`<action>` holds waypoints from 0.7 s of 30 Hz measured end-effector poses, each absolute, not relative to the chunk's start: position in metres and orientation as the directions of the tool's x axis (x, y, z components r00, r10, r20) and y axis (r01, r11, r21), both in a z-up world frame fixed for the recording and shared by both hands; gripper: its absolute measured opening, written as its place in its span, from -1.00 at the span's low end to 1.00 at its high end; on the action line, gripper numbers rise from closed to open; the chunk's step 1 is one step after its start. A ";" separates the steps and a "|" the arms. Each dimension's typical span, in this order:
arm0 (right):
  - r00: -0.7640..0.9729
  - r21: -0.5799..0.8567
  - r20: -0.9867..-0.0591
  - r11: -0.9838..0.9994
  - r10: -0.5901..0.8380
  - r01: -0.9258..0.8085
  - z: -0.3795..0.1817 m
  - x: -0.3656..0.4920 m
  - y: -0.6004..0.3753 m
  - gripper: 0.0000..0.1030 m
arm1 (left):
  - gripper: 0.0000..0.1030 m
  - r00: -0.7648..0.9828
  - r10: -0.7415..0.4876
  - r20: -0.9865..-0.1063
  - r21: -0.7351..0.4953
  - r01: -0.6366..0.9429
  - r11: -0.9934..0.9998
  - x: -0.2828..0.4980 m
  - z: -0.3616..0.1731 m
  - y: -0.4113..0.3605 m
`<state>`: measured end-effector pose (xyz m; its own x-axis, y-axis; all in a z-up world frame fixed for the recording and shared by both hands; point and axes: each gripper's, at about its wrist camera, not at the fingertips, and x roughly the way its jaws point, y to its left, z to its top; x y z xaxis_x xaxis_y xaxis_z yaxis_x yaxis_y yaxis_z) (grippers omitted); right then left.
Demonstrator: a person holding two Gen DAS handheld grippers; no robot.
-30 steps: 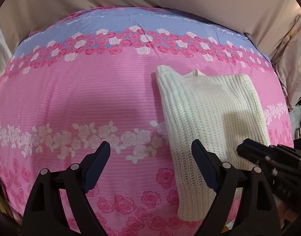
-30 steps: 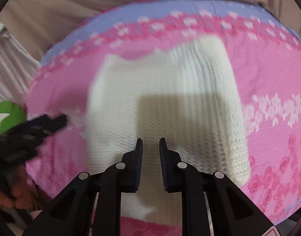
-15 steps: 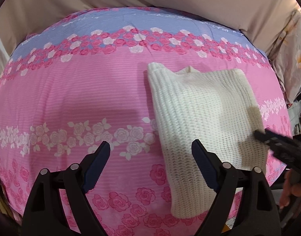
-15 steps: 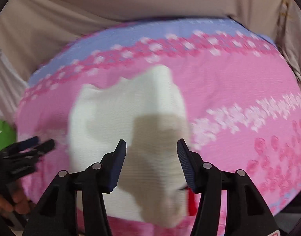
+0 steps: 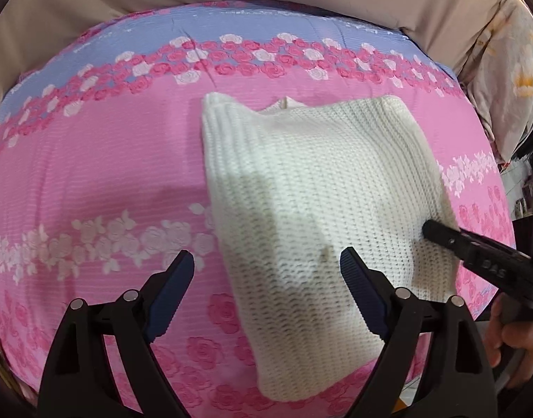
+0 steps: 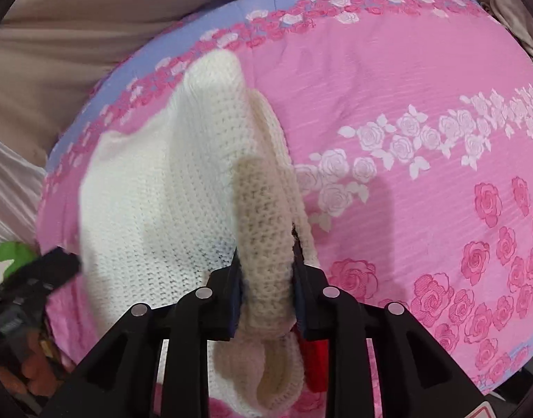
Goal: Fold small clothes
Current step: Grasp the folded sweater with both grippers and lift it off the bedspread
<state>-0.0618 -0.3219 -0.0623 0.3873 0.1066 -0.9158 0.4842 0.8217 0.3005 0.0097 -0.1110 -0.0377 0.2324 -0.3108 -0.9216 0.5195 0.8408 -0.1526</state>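
Right gripper (image 5: 482, 261) bears embossed letters — unreadable.

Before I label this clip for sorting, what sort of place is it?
Probably a bedroom: a pink rose-print bedsheet covers a bed, a white knitted sweater lies on it for folding, and floral bedding is piled at the side.

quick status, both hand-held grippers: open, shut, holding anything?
Left hand-held gripper: open, empty.
Right hand-held gripper: jaws closing on the white sweater edge.

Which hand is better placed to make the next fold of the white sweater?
Right, probably. The right tool is closing on the sweater's edge, with knit bunched between its pads. The left tool hangs open above the sweater and bedsheet, gripping nothing.
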 end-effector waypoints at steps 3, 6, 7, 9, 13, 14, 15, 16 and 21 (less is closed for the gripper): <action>0.403 0.283 -0.911 0.836 0.082 0.471 -0.048 -0.062 -0.317 -0.26 | 0.62 0.216 -0.301 -0.929 -0.163 0.490 0.856 0.012 -0.046 -0.116; 0.391 0.259 -0.918 0.843 0.064 0.471 -0.051 -0.055 -0.315 0.06 | 0.63 0.184 -0.323 -0.928 -0.214 0.448 0.868 0.017 -0.055 -0.116; 0.386 0.265 -0.920 0.841 0.074 0.471 -0.054 -0.052 -0.319 0.07 | 0.64 0.172 -0.332 -0.928 -0.231 0.435 0.870 0.018 -0.057 -0.117; 0.383 0.307 -0.916 0.825 0.120 0.475 -0.064 -0.052 -0.329 0.21 | 0.70 0.135 -0.353 -0.926 -0.273 0.405 0.872 0.022 -0.067 -0.120; 0.392 0.399 -0.894 0.779 0.215 0.484 -0.086 -0.047 -0.341 0.40 | 0.79 0.132 -0.374 -0.918 -0.304 0.369 0.878 0.029 -0.082 -0.119; 0.397 0.426 -0.885 0.765 0.242 0.483 -0.090 -0.047 -0.343 0.43 | 0.79 0.120 -0.396 -0.910 -0.334 0.355 0.873 0.030 -0.086 -0.117; 0.402 0.451 -0.876 0.751 0.268 0.482 -0.094 -0.046 -0.344 0.46 | 0.77 0.113 -0.415 -0.903 -0.355 0.348 0.868 0.032 -0.088 -0.115; 0.409 0.481 -0.863 0.731 0.298 0.483 -0.099 -0.045 -0.346 0.49 | 0.64 0.102 -0.438 -0.893 -0.380 0.352 0.856 0.033 -0.089 -0.113; 0.442 0.584 -0.804 0.671 0.398 0.457 -0.106 -0.039 -0.348 -0.10 | -0.12 0.082 -0.491 -0.867 -0.431 0.368 0.824 0.035 -0.069 -0.104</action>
